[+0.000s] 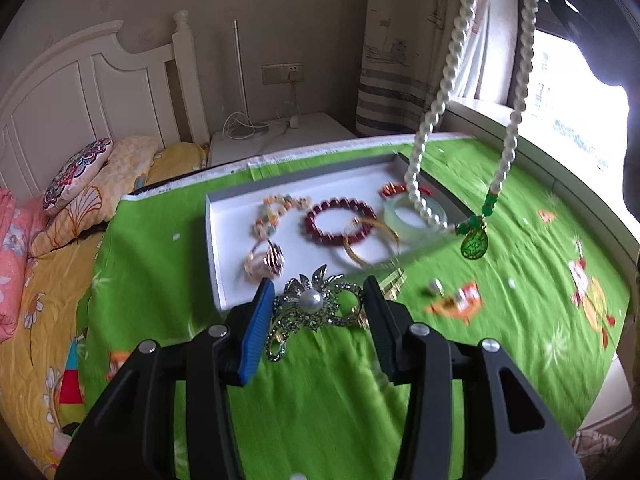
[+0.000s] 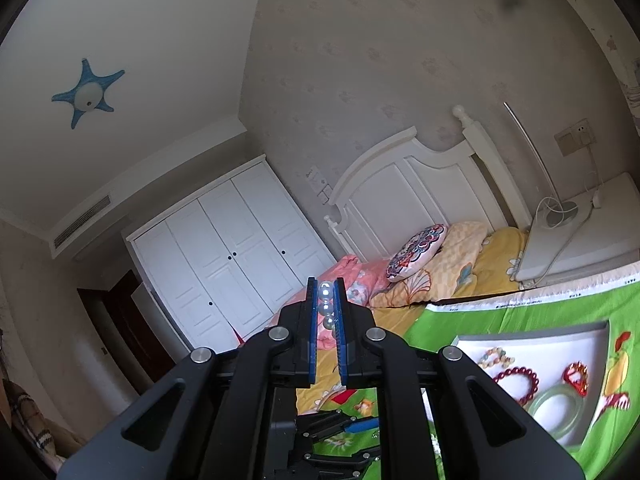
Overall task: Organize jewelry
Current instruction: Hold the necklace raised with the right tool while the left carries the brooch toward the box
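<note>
Left wrist view, green cloth (image 1: 304,392) (bed beside), white tray (image 1: 232,240), jaws clamping brooch (image 1: 310,304), right's clamping pearls (image 2: 326,304)

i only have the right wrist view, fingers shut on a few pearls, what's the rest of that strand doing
Observer: The pearl necklace hangs in two strands, its green pendant dangling at the white tray's right edge.
Operator: is the left gripper holding anything
Observer: It looks so: a silver brooch with a central pearl sits between the left gripper's fingers, over the tray's near edge.
Operator: anything in the tray i can't see
Observer: A gold bangle and a rose-gold piece near the front, out of your view.
</note>
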Demonstrator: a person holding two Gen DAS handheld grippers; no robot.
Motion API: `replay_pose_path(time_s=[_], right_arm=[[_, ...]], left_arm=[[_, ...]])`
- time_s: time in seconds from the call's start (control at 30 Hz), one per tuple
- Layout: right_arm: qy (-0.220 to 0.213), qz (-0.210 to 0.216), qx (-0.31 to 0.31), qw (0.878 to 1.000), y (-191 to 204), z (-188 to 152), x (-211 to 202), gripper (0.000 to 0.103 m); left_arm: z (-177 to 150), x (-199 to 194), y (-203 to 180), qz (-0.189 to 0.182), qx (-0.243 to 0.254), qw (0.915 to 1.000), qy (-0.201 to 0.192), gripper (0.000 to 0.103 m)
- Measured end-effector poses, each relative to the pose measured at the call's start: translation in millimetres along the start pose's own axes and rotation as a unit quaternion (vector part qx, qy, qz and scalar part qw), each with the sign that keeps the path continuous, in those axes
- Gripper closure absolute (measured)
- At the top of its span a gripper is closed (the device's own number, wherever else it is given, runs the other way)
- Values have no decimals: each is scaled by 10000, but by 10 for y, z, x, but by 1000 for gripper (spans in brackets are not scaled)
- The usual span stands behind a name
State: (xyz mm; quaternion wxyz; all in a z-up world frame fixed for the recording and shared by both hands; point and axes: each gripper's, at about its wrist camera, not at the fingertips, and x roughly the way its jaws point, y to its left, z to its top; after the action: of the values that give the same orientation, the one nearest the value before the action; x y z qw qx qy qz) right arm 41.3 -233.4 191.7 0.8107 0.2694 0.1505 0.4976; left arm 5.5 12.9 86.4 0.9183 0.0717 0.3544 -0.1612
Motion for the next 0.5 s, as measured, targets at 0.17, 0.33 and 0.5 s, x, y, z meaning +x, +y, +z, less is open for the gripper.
replay_pose_path(time_s=[0.17, 0.33, 0.5], right_arm=[[75, -15, 13, 10000, -153, 135, 175, 92], [195, 10, 63, 9998, -333, 211, 451, 92], [391, 7, 87, 9992, -452, 214, 826, 92]], left_arm=[[213, 162, 102, -29, -105, 9999, -18, 58], [309, 406, 193, -102, -442, 9990, -10, 58], [290, 690, 250, -101, -784, 9968, 72, 58]])
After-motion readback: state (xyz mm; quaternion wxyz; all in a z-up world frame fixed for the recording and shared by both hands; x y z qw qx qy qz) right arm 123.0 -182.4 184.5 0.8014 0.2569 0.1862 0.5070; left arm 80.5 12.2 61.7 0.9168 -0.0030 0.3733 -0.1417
